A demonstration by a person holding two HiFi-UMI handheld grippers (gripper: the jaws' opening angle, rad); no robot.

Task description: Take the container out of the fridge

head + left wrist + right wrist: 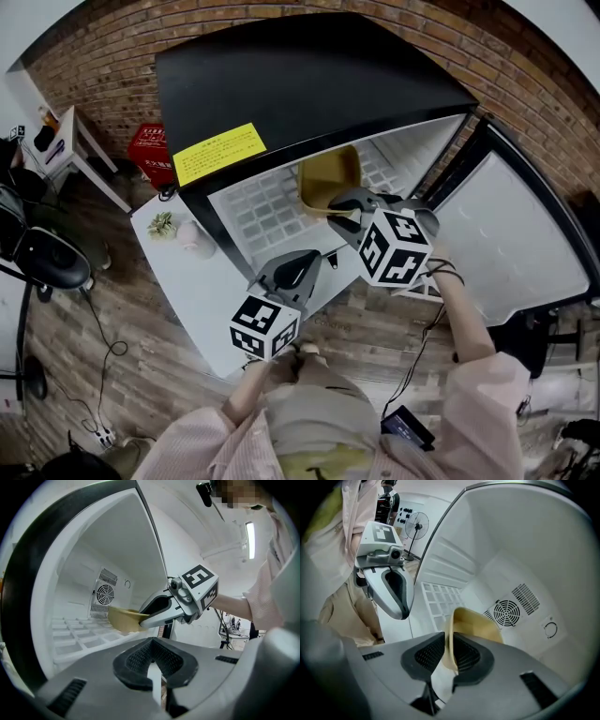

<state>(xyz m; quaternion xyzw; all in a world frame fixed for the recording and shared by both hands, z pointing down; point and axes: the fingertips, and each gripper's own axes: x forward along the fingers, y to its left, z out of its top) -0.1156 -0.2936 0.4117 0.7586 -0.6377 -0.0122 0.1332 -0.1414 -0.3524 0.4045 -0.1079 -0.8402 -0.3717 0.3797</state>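
I am gripping the yellow container [328, 178] with my right tongs [450, 651]. In the right gripper view its thin near wall is standing edge-on between the two black pads, and they are pressing on it from either side. The container is sitting inside the open fridge [281, 75], over the white grid shelf [262, 211], at the centre of the head view and just above my right tongs. I cannot tell whether its bottom is resting on the grid or already hanging a little clear of it. What I am watching is the line of the pull. The tub is lying straight ahead of the right tongs, deeper in the fridge toward the fan grille [507, 612] on the back wall. Its open mouth is facing up and its long side is running away from me. I judge the way out to be back along that same line, toward the lower part of the head view and past the fridge's front edge. My left tongs [298, 267] are hanging lower and to the left, outside the fridge mouth and over the white bench [187, 281]. Their pads are together with nothing between them, and they are well apart from the container. The right hand is the nearer one and is doing the job alone. The open door [511, 234] is standing off at the right of the frame, out of the path.
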